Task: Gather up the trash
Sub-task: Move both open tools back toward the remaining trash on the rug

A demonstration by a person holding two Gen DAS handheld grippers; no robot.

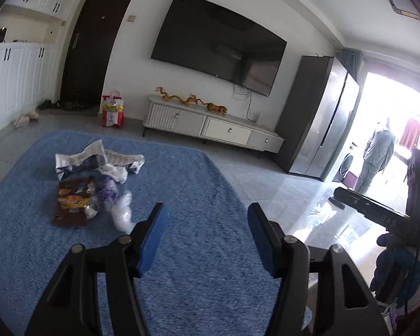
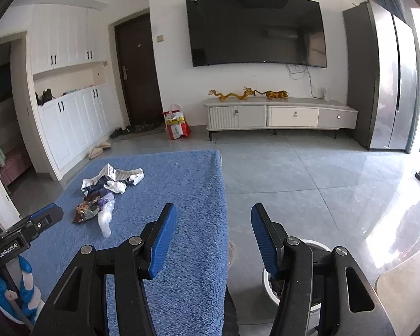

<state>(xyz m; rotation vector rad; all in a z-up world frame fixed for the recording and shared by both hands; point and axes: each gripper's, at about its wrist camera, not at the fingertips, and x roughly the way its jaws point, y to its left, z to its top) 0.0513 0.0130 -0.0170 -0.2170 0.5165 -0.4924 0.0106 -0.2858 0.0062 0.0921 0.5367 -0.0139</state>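
A heap of trash lies on a blue fleecy cover (image 1: 196,184): crumpled white wrappers (image 1: 98,159), a brown snack packet (image 1: 71,203) and a clear plastic bag (image 1: 123,214). My left gripper (image 1: 205,207) hovers to the right of the heap, open, with only the cover between its blue pads. In the right wrist view the same heap (image 2: 109,184) lies far left of my right gripper (image 2: 213,207), which is open and holds nothing. It stands over the cover's right edge. Below it, on the floor, is a white bin (image 2: 268,282) with dark scraps inside.
Grey tiled floor (image 2: 294,173) spreads right of the cover. A low TV cabinet (image 2: 280,116), a wall TV (image 2: 254,28), a fridge (image 2: 392,84) and a red bag (image 2: 176,126) line the far wall. A person (image 1: 378,154) stands at the bright balcony doorway.
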